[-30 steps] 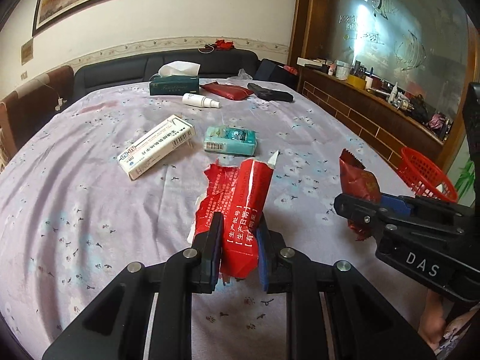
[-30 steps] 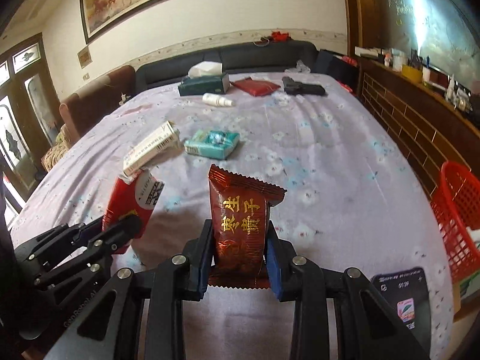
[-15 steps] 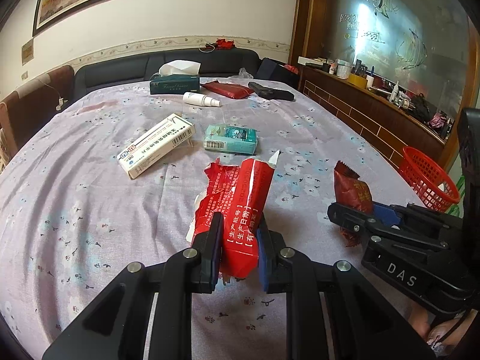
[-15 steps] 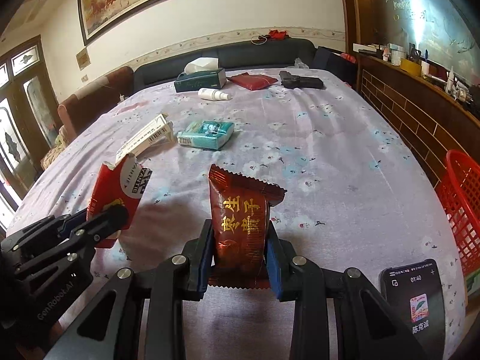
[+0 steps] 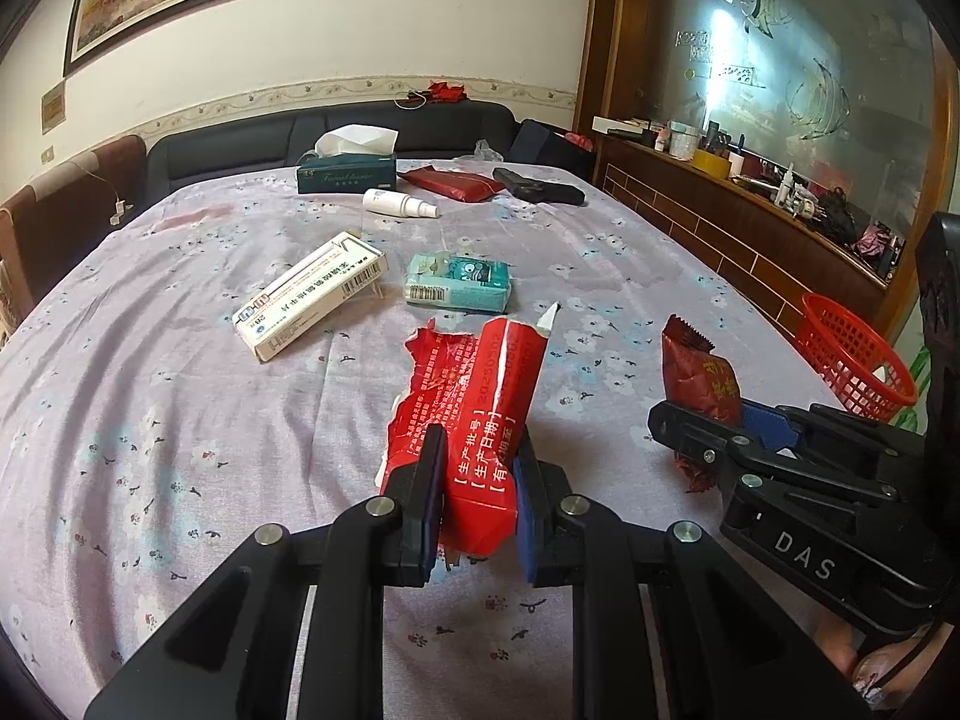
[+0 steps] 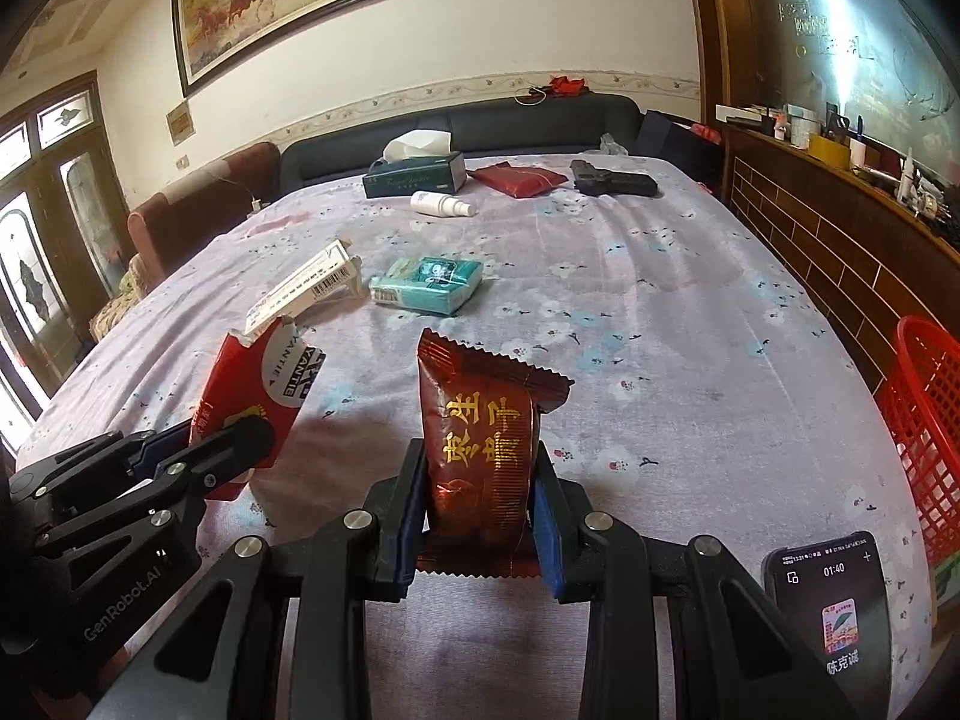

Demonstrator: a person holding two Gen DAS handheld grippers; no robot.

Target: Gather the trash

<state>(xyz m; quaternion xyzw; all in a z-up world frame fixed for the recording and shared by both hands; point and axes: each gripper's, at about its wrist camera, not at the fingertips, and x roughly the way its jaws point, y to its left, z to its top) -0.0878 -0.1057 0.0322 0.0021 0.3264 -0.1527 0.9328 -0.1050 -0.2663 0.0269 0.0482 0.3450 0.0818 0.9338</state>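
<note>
My left gripper is shut on a torn red wrapper and holds it above the flowered tablecloth; it also shows in the right wrist view. My right gripper is shut on a dark red snack packet with gold characters; that packet shows at the right of the left wrist view. A red mesh basket stands off the table's right edge, and it also shows in the right wrist view.
On the table lie a white medicine box, a teal tissue pack, a white spray bottle, a green tissue box, a red pouch and a black object. A phone sits on my right gripper.
Both grippers have drawn back toward the near edge, still holding their wrappers. The right gripper has sunk a little in the left wrist view.
</note>
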